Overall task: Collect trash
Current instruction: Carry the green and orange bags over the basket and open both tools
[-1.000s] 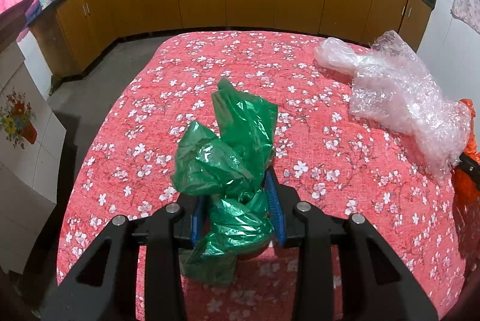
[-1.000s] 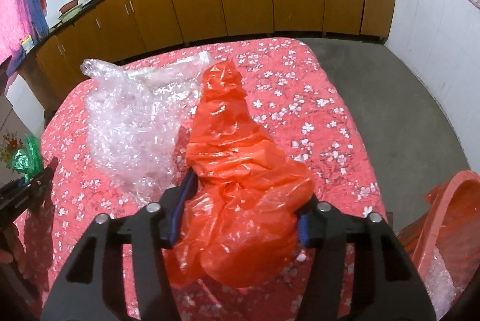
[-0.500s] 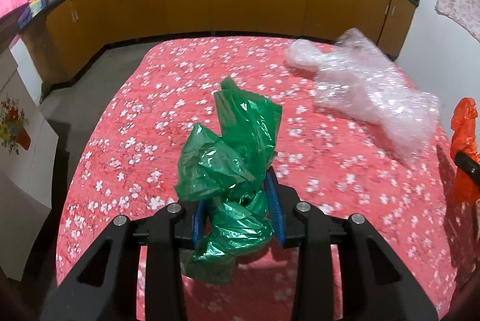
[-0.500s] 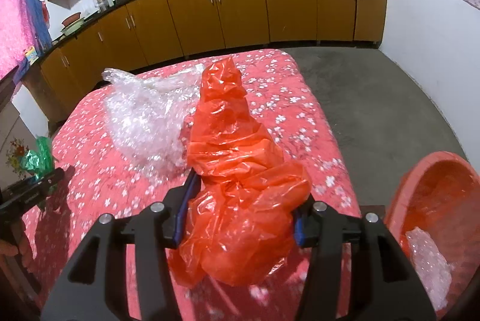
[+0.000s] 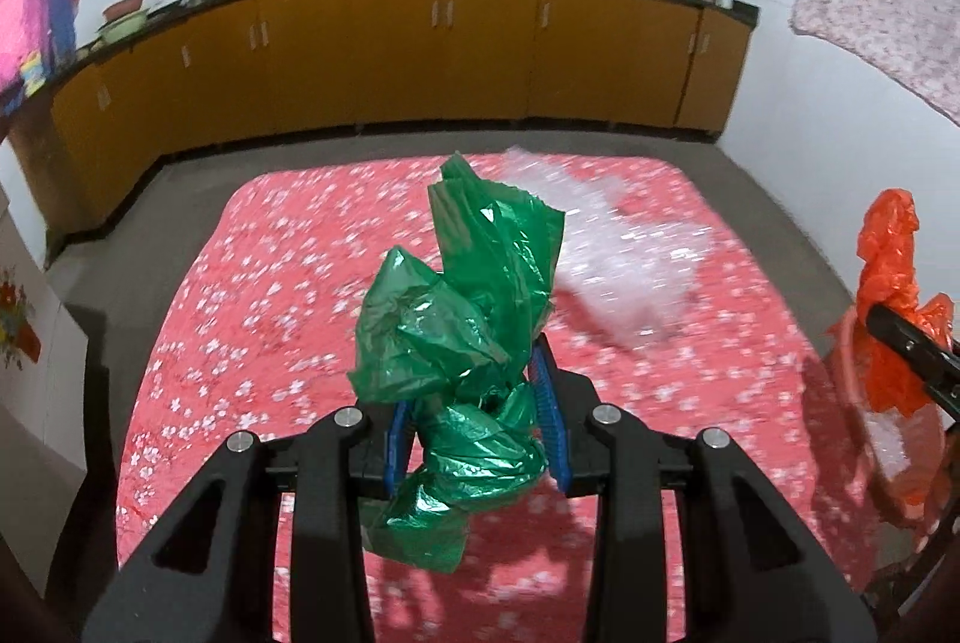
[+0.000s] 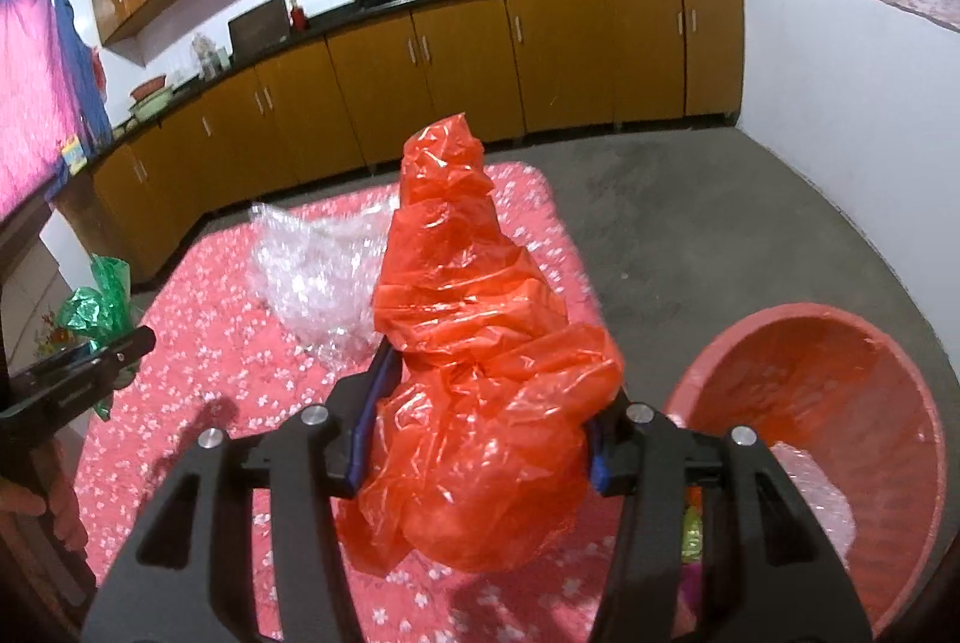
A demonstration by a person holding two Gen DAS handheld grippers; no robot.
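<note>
Our left gripper [image 5: 477,436] clamps a crumpled green bag [image 5: 462,325], our right gripper [image 6: 477,430] an orange bag [image 6: 474,373], both lifted clear for the red tub [image 6: 840,403] near right.

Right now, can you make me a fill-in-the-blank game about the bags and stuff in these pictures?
1. The left gripper is shut on a crumpled plastic bag coloured ____.
2. The right gripper is clamped on a plastic bag coloured ____.
3. The clear bubble wrap lies on the flowered ____.
4. The round red tub stands on the grey ____.

Missing words: green; orange; bedspread; floor
</note>
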